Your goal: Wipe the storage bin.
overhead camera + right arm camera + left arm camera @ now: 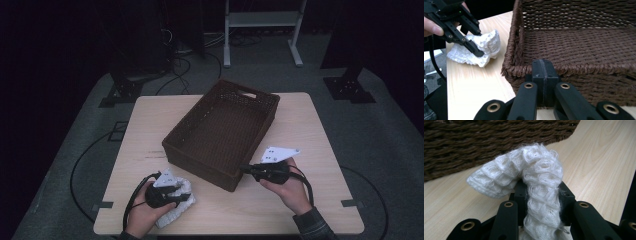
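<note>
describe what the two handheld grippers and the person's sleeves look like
Both the left gripper and the right gripper are matte black, with linked jaw arms pinned by brass-coloured rivets. Each carries a grey three-cornered plate with dark markings and trails a black cable. The right sleeve looks dark and checked.

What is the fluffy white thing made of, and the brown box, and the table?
The white cloth looks like soft cotton towelling: loopy threads in little squares. The basket seems woven from twisted brown cord or rattan, matt; which one is unclear. The table looks like pale wood or a wood-look top, smooth, with faint grain.
</note>
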The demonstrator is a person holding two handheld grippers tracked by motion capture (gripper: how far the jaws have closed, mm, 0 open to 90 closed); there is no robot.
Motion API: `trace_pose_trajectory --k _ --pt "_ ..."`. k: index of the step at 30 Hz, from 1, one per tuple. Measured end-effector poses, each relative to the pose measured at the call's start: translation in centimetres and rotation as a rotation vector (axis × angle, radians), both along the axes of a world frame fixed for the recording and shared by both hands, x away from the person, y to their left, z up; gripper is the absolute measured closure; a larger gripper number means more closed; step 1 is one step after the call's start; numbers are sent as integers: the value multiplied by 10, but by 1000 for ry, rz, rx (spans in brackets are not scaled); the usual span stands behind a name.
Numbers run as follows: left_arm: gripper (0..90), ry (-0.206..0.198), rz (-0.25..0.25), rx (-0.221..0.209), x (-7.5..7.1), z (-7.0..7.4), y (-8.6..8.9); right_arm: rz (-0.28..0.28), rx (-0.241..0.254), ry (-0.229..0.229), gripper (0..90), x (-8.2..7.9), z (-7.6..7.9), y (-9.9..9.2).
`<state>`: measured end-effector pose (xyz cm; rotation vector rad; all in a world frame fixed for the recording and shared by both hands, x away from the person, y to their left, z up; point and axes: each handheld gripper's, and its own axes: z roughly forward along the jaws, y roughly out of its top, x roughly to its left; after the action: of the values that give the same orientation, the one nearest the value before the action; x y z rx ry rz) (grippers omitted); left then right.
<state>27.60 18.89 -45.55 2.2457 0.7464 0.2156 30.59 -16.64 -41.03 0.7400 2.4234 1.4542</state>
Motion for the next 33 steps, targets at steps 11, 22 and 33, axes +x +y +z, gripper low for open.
trace_pose_trajectory --k 11,22,33 --pt "677 3 -8 -3 -1 -1 -2 51 4 0 897 7 0 28" --pt "678 4 -8 -4 0 -1 -2 102 -8 -6 897 17 1 62" --pt "678 5 -9 -7 0 -1 -1 139 -6 3 897 29 1 95"
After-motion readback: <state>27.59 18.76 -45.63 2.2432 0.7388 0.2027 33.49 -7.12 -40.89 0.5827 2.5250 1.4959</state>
